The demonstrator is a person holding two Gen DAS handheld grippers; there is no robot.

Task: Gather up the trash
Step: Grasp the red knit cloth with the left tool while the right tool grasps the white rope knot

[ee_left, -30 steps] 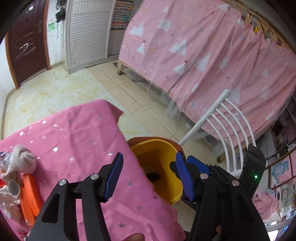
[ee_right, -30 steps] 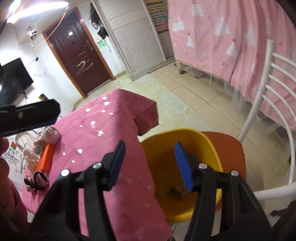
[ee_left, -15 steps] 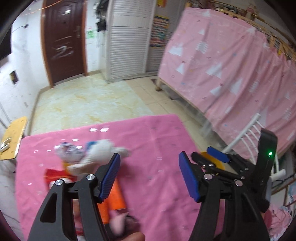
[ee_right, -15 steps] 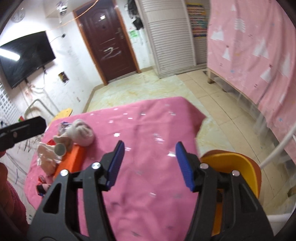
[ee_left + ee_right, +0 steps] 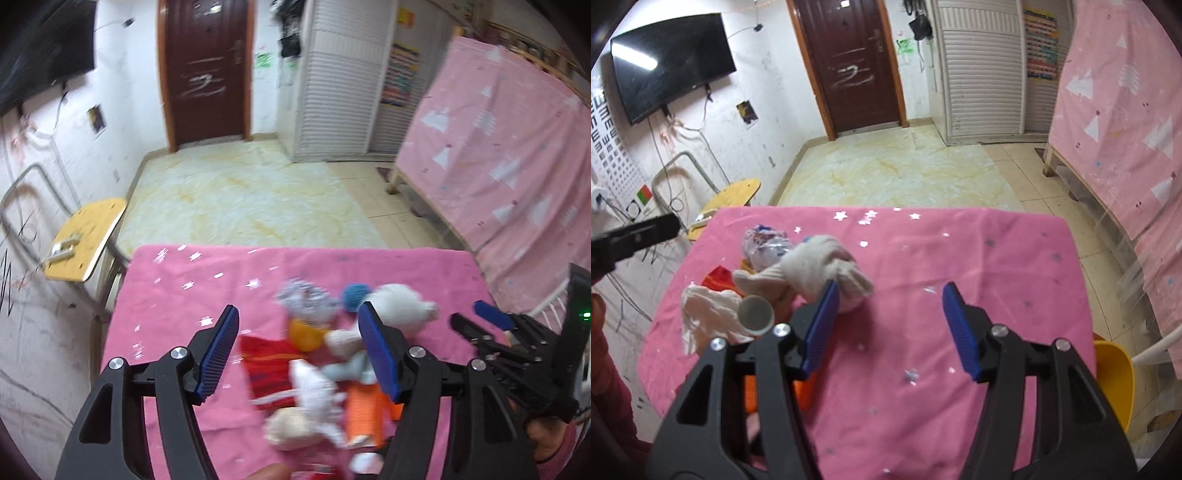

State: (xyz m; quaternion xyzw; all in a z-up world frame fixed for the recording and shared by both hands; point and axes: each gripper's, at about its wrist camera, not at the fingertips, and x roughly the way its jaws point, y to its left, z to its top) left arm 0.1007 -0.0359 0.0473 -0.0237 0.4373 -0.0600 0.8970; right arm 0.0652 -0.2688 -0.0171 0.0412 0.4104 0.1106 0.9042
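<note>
A pile of trash lies on the pink tablecloth (image 5: 177, 295): a white knitted glove (image 5: 399, 306), a crumpled silvery wrapper (image 5: 306, 301), a blue ball (image 5: 354, 295), a red packet (image 5: 266, 358), white tissue (image 5: 314, 391) and an orange packet (image 5: 365, 410). My left gripper (image 5: 299, 350) hovers open above the pile, with nothing pressed between its pads. My right gripper (image 5: 890, 328) is open over bare cloth, just right of the glove (image 5: 820, 266), the tissue (image 5: 705, 310) and a small round tube end (image 5: 755, 314). It also shows in the left wrist view, as the right gripper (image 5: 491, 321).
A yellow bin (image 5: 1115, 380) stands off the table's right edge, beside a white chair back (image 5: 1156, 350). A yellow-seated chair (image 5: 85, 240) stands past the table's far left corner. Pink curtains (image 5: 498, 147) hang on the right. A person's sleeve (image 5: 605, 369) shows at the left.
Both grippers have swung left, away from the yellow bin on the chair, to face the table. The trash pile now lies under the left gripper, whose jaws stand a little wider.
</note>
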